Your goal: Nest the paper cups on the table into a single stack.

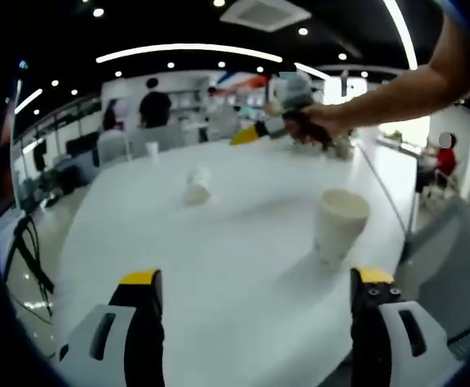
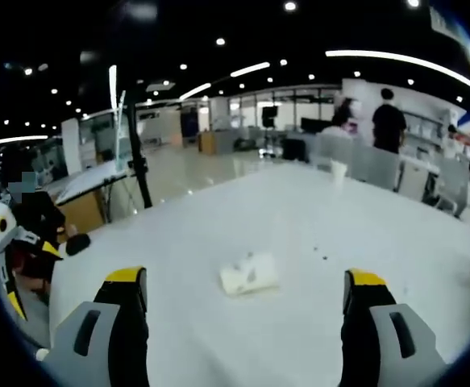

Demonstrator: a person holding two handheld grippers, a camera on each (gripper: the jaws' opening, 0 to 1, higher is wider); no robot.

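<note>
Right gripper view has my right gripper point(image 2: 244, 310) spread wide, nothing between the jaws, and just ahead a paper cup on its side point(image 2: 249, 273) on the white table point(image 2: 380, 226). It could roll or crush if I close across its soft wall. A far cup point(image 2: 338, 168) stands near the table's back edge. Left gripper view adds my left gripper point(image 1: 255, 310), also wide and empty, with an upright cup point(image 1: 338, 226) just right of its line, which a careless jaw could topple.
</note>
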